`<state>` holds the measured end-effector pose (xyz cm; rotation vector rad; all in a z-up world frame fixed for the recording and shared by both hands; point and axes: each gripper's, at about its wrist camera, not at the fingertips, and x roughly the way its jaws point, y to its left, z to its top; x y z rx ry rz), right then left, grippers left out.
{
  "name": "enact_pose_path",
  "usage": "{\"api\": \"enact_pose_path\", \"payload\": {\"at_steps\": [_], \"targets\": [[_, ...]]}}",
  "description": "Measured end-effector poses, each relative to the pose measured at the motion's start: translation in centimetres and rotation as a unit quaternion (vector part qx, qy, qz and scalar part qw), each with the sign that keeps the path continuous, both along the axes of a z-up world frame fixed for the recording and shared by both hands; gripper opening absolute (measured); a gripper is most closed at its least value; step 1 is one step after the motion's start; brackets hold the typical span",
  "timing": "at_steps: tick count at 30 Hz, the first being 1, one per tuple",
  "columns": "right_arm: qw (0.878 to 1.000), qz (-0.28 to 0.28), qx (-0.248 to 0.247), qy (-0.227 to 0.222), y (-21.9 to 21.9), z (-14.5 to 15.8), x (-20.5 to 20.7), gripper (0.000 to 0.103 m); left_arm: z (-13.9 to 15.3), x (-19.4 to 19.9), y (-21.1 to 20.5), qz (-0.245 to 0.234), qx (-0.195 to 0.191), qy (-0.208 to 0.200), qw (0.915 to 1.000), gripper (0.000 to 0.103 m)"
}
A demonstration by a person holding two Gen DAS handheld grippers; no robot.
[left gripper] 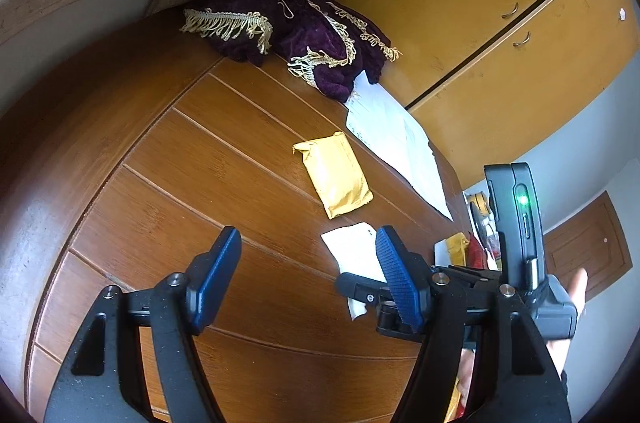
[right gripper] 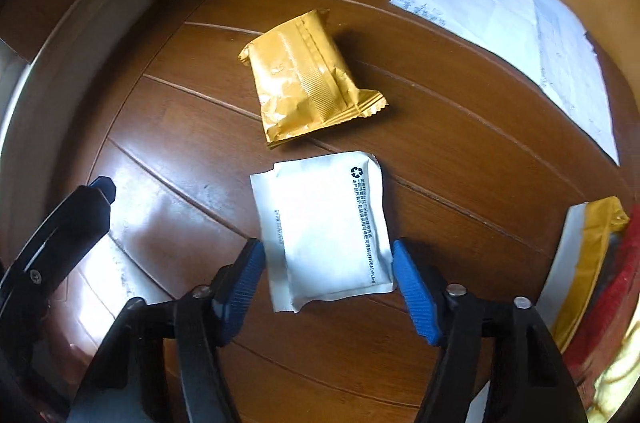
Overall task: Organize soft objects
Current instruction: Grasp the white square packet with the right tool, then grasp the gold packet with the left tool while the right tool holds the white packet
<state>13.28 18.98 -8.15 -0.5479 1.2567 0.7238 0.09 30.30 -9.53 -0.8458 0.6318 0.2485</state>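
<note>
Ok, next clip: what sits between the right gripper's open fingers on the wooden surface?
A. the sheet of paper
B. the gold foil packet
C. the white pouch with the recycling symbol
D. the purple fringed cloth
C: in the right wrist view the white pouch lies flat between the fingers of the open right gripper; the gold foil packet lies beyond it.

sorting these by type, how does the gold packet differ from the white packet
The gold packet is shiny and crinkled, with zigzag-cut ends; the white packet is matte, with black print and a recycling mark. The gold one lies clear of both tools; the white one sits between the open fingers of the right tool. Both lie flat on the wooden table.
</note>
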Motion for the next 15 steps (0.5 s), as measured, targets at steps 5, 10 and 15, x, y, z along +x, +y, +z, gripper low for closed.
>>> {"api": "enact_pose_path", "payload": {"at_steps": [5, 10, 15], "targets": [[0.998, -0.043, 0.037, 0.013, -1.0, 0.8, -2.7, 0.047, -0.4, 0.6, -0.1, 0.006, 0.01, 0.021, 0.9997, 0.069], [0.991, -0.081, 0.109, 0.014, -6.1, 3.0, -5.8, 0.046, -0.2, 2.6, -0.9, 0.003, -0.014, 0.056, 0.9983, 0.069], [0.977, -0.113, 0.178, -0.02, -11.3, 5.5, -6.5, 0.046, 0.9, 6.9, -2.6, -0.015, 0.025, 0.09, 0.9956, 0.069]]}}
